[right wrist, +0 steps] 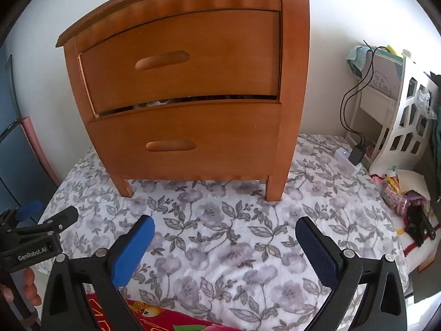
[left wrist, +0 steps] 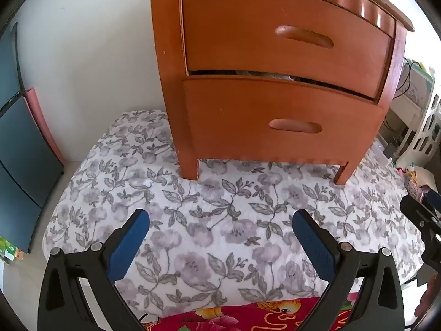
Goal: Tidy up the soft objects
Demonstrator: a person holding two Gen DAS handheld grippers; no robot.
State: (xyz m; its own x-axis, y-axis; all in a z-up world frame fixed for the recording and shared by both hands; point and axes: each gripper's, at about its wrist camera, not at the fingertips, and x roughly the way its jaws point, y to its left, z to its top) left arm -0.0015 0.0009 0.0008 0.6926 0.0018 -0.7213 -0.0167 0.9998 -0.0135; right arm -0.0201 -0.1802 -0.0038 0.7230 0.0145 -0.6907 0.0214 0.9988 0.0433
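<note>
Left wrist view: left tool (left wrist: 220, 237) hangs w/ jaws spread wide, nothing between them, above a floral blanket (left wrist: 220, 220) spread on the floor under a wooden nightstand (left wrist: 275, 82). A red patterned cloth (left wrist: 248, 317) lies at near edge.

Right wrist view: right tool (right wrist: 224, 244) likewise released, empty. Soft items peek thru the gap (right wrist: 154, 103) above the lower drawer (right wrist: 187, 140). Cloth likely light, limp, bunches easily; best pinched at an edge or fold.
</note>
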